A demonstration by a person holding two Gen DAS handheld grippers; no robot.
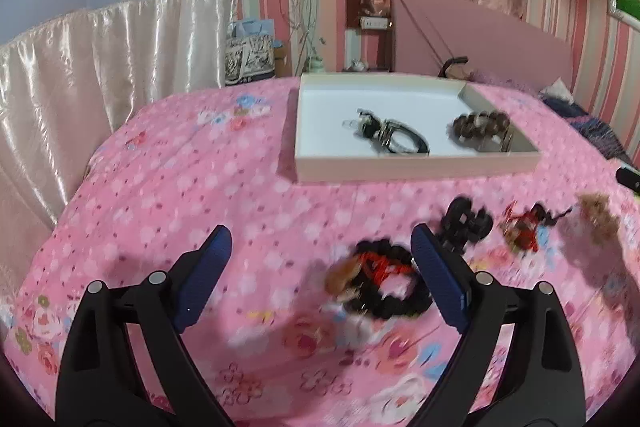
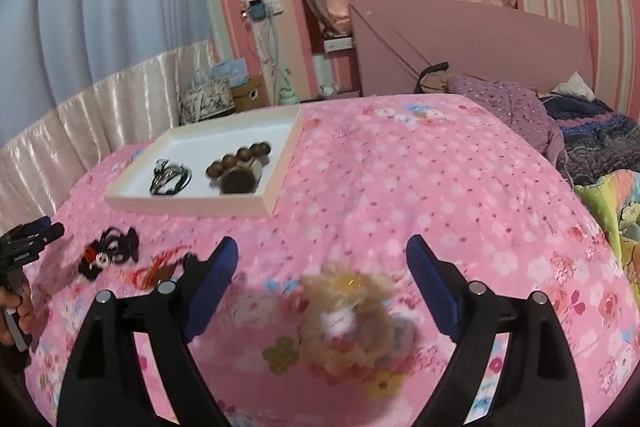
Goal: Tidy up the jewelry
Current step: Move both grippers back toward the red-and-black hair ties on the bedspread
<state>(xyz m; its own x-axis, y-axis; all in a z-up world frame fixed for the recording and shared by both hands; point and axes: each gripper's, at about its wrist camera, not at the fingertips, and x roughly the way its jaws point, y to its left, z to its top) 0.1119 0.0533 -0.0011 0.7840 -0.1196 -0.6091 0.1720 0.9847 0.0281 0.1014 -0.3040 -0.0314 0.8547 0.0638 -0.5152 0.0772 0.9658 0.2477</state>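
Left wrist view: I see the pink bedspread (image 1: 180,207), then the white tray (image 1: 400,169) holding a dark bracelet and wooden beads. Nearer me than the tray lies a black bead bracelet (image 1: 384,281), between my left gripper's (image 1: 320,255) wide-spread, empty jaws. My right gripper (image 2: 322,259), equally spread and empty, frames a fuzzy tan scrunchie (image 2: 348,315). I judge both pickups pending: lower, then close.

Pink-striped walls (image 1: 592,39), floral bedspread (image 2: 400,187)
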